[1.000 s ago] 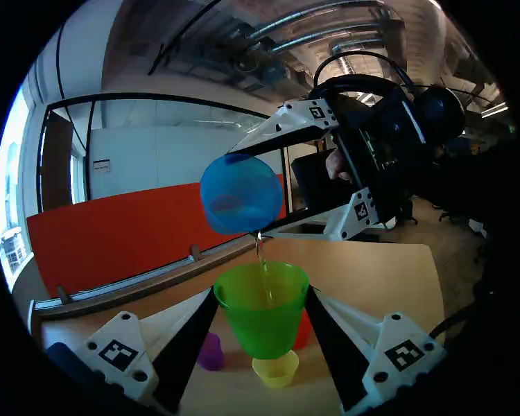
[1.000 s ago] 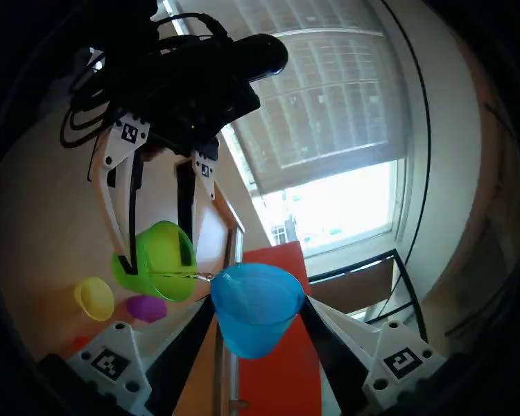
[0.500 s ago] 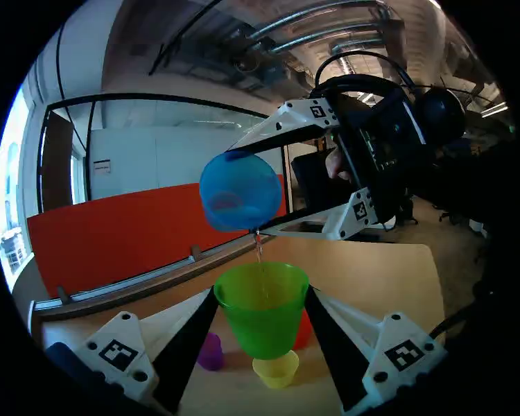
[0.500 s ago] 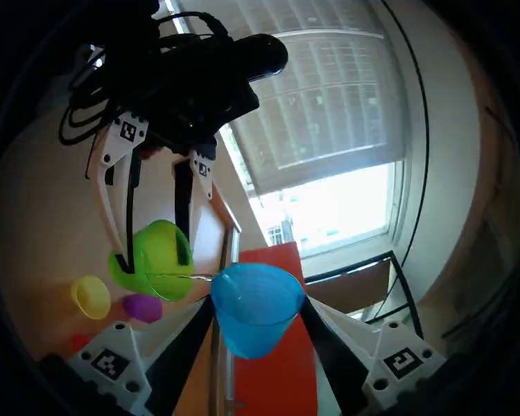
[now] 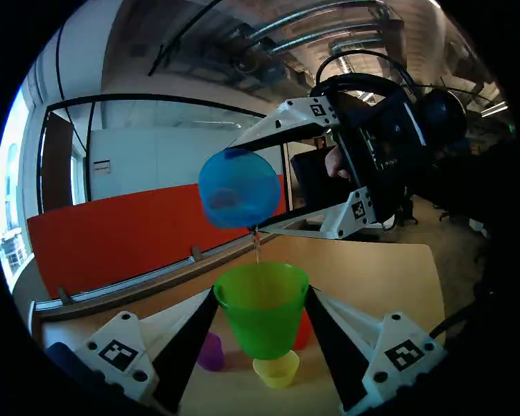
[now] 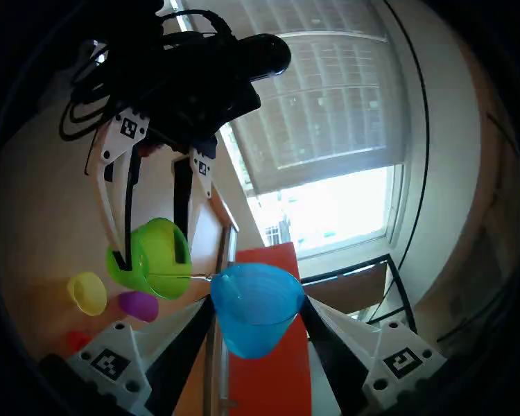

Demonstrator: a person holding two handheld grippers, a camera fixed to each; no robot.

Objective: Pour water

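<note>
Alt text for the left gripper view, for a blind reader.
The right claw tips a blue cup, pouring a stream of water into the upright green cup held in the left claw. A purple cup and a yellow cup stand on the table.

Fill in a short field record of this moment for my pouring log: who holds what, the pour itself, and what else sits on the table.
left gripper: shut on green cup, held upright
right gripper: shut on blue cup, tilted above the green cup
pour: thin water stream running from the blue cup's rim into the green cup
table: yellow cup, purple cup, red object partly hidden behind the green cup
</note>
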